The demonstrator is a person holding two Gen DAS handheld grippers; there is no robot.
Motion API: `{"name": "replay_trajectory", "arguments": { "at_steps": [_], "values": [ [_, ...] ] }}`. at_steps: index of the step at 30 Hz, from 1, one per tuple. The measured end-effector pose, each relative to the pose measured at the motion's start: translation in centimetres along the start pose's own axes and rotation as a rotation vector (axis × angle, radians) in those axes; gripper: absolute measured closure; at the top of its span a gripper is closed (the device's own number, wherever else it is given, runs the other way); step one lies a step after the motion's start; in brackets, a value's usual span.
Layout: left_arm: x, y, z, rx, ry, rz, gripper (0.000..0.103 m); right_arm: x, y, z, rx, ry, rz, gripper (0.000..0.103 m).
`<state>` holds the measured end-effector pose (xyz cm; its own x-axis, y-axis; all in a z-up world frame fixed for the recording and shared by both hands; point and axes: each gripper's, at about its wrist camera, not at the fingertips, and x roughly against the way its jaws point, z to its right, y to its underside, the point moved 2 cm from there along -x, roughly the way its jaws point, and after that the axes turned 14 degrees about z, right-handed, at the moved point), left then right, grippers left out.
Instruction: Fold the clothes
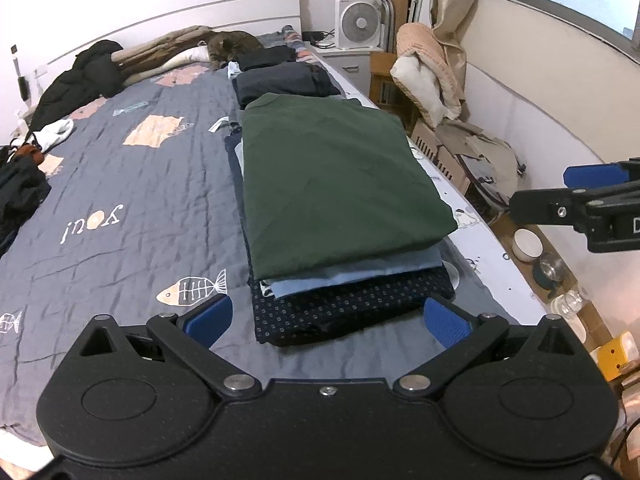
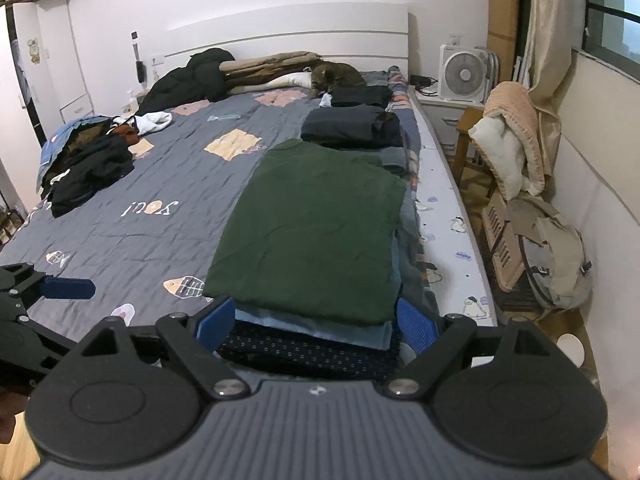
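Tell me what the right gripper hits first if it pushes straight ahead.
Probably the near edge of the folded stack: the right gripper, open, faces the light blue garment under the green shirt. Depth is unclear.

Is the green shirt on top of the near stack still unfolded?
No, the green shirt lies folded into a flat rectangle on top of the light blue and dotted navy garments in that stack.

Dark green shirt topping pale blue cloth and navy fabric with small square dots. Grey-blue bedspread, peach patches, fish-skeleton prints. Black clothes pile, left of frame.
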<state>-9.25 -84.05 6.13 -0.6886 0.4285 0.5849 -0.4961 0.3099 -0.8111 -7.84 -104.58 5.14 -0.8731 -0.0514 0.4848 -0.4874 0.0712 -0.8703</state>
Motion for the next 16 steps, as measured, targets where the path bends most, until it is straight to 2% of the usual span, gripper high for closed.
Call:
{"name": "replay_trajectory", "arguments": {
  "at_steps": [16],
  "values": [
    [0.01, -0.03, 0.73, -0.013, 0.022, 0.021, 0.0, -0.16, 0.06, 0.41, 0.001, 0.005, -0.007, 0.015]
  ]
}}
